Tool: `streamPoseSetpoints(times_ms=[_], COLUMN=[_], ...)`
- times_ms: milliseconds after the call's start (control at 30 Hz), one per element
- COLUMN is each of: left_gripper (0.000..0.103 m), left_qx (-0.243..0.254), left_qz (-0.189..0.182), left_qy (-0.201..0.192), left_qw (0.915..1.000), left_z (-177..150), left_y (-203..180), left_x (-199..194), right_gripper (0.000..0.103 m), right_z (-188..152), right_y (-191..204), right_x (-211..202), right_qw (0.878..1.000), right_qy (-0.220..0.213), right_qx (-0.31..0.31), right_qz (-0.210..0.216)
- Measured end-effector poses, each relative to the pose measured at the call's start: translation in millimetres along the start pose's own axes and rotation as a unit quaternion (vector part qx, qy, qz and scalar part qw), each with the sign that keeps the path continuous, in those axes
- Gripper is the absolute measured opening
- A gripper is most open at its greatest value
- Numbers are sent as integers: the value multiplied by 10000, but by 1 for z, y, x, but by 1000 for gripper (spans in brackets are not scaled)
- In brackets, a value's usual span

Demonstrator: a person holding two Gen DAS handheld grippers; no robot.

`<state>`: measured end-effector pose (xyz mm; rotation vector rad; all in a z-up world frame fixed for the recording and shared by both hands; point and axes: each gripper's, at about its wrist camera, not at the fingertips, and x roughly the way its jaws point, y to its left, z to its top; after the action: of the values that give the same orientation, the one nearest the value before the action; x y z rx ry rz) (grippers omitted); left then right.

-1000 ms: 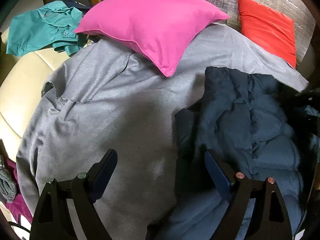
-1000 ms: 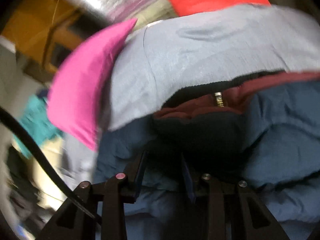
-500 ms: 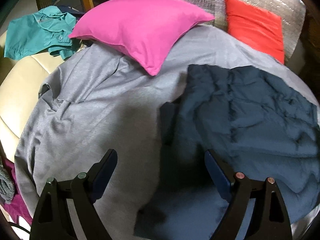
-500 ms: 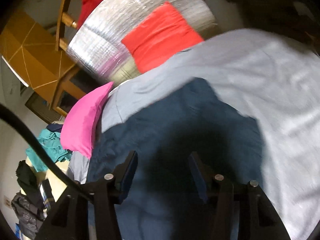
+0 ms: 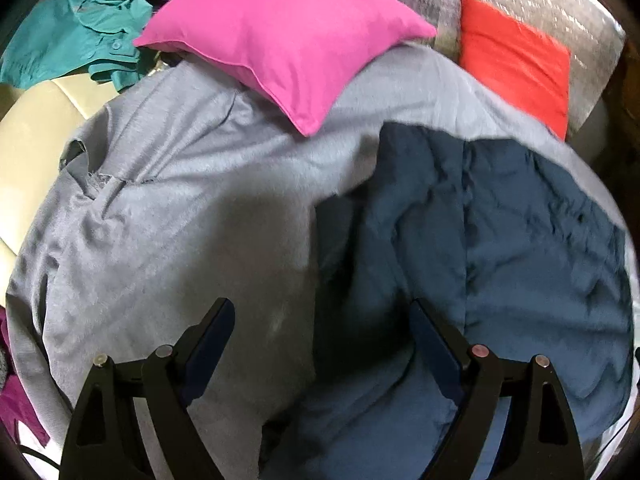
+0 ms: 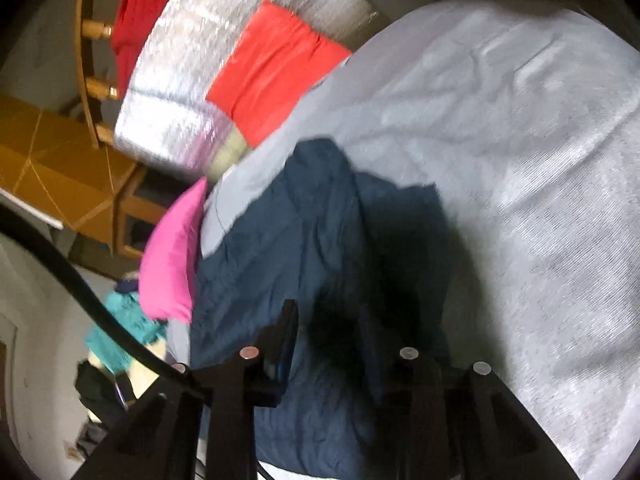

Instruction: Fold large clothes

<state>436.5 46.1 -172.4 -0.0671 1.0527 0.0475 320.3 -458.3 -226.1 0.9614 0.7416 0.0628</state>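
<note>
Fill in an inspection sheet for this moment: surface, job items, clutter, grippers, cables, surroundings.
Surface: grey sheet spread wide, creased.
Job's things: navy quilted jacket lying flat on the sheet.
Clutter: pink pillow overlapping the sheet's far edge; red cushion behind; teal shirt far left.
Grippers: left gripper open, empty, over the jacket's edge; right gripper has just been closing, nothing seen between its jaws.
Cables: black cable beside the right gripper.
Surroundings: silver foil pad, wooden furniture.
</note>
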Motion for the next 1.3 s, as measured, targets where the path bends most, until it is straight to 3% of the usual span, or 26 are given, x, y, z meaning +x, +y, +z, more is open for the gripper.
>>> streamPoseSetpoints(times_ms=[133, 233, 267, 300, 333, 433, 500, 600, 700, 867, 1000, 1067, 1167, 1300], left_gripper=[89, 89, 89, 89, 89, 89, 89, 89, 89, 89, 89, 89, 89, 89], left_qx=[-43, 169, 254, 304, 306, 159, -9, -353, -545, -902, -1286, -1372, -1308, -1112], left_qz=[38, 434, 568, 541, 479, 257, -1, -401, -759, -1017, -1581, -1730, -1867, -1874], left_qy=[-138, -88, 18, 132, 206, 219, 172, 95, 206, 447, 544, 570, 572, 612], left_qw=[9999, 9989, 9981, 9980, 9982, 9993, 9999, 9985, 9954, 9897, 9775, 9737, 9720, 9740], left_z=[3, 0, -2, -4, -4, -2, 2, 8, 9, 5, 6, 7, 12, 22], left_y=[-1, -5, -7, -8, -6, 2, 11, 24, 30, 40, 45, 44, 35, 23], left_x=[-7, 1, 9, 17, 20, 17, 11, 6, 10, 28, 44, 48, 50, 58], right_gripper=[34, 35, 48, 53, 53, 53, 55, 66, 67, 69, 71, 79, 80, 81], right_z=[-1, -6, -8, -11, -14, -14, -8, 5, 19, 38, 52, 61, 74, 86], right_y=[15, 31, 31, 30, 29, 30, 28, 11, -14, -41, -53, -51, -41, -24], right_x=[-3, 8, 13, 21, 31, 32, 19, 0, -12, -13, 0, 13, 34, 63], right_qw=[9996, 9982, 9978, 9971, 9958, 9952, 9972, 9994, 9998, 9989, 9978, 9974, 9978, 9988], right_qy=[-15, 194, 280, 422, 614, 637, 440, 66, -146, -315, -202, -108, 127, 450], right_qx=[-275, -549, -592, -622, -645, -714, -596, -351, -3, 337, 608, 657, 596, 195], right_qz=[84, 117, 22, -110, -201, -210, 8, 4, -132, -69, 157, 256, 262, -65])
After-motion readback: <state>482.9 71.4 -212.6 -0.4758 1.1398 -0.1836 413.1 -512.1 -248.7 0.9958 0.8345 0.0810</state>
